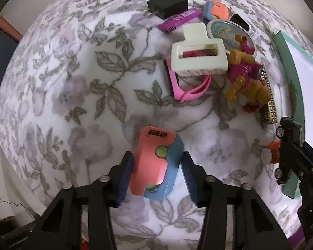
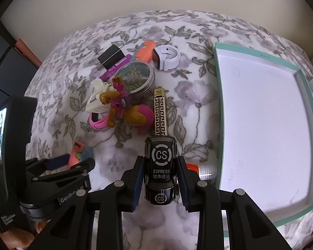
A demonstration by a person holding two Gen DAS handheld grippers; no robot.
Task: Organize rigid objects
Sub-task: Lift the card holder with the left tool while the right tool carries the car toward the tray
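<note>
Two grippers over a floral-print cloth (image 1: pixel 77 87). Left gripper (image 1: pixel 156 173) points down at a coral-and-blue plastic folding gadget (image 1: pixel 154 162) lying flat at lower centre of the left wrist view; jaws straddle it, left pad close against its side, right pad a little off, so not clenched. Same gadget shows at lower left of the right wrist view (image 2: pixel 80 153). Right gripper (image 2: pixel 160 179) is clamped on a glossy black toy car marked CS EXPRESS (image 2: pixel 160 166), held above the cloth at lower centre. White shallow box with teal rim (image 2: pixel 218 104) fills the right of that view, nothing visible inside. Clutter pile in the middle: cream plastic hair claw (image 1: pixel 198 56), pink watch band (image 1: pixel 189 91), round tin (image 2: pixel 135 77), magenta-and-mustard toy figure (image 2: pixel 125 108), gold patterned lighter (image 2: pixel 160 112), black charger plug (image 2: pixel 110 57), white smartwatch (image 2: pixel 167 57).
</note>
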